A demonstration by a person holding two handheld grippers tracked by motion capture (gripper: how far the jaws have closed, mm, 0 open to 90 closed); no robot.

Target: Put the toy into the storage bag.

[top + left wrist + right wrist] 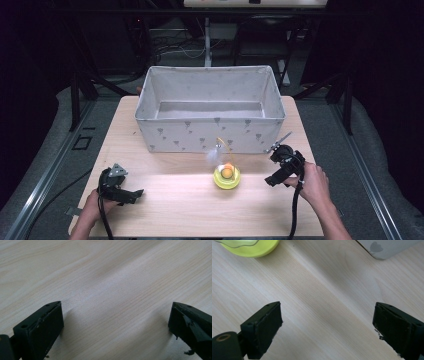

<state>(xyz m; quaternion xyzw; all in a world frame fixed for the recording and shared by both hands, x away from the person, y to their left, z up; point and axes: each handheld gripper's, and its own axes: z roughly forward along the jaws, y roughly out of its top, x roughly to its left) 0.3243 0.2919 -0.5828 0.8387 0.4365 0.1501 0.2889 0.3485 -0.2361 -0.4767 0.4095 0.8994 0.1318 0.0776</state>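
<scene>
The right claw (327,322) is wide open. Its two black jaws stand far apart and nothing is between them. Under them is only the pale wood of the worktop (317,290). In the high view the right claw (274,165) sits near the right edge of the worktop (190,210), with a hand (312,182) holding it from behind and a black cable hanging down toward the person.

A little way to the left of that claw is a yellow-green toy (227,176). It is round and low like a small dish, with an orange ball (227,171) in its middle. A thin bent wire (226,146) rises from it, and a bit of white fluff (214,154) hangs at the wire's end. The toy is near the right claw but not touching it. In the right gripper view the toy's (252,247) rim peeks in at the top left.

Just behind the toy stands a big grey cloth box (210,132) with small dark shapes printed on it. Its corner (384,248) shows at the top right of the right gripper view.

The left claw (116,322) is wide open too, with bare wood between its jaws. In the high view the left claw (135,194) rests low at the left front of the worktop, well apart from the toy, held by the other hand (92,205).
</scene>
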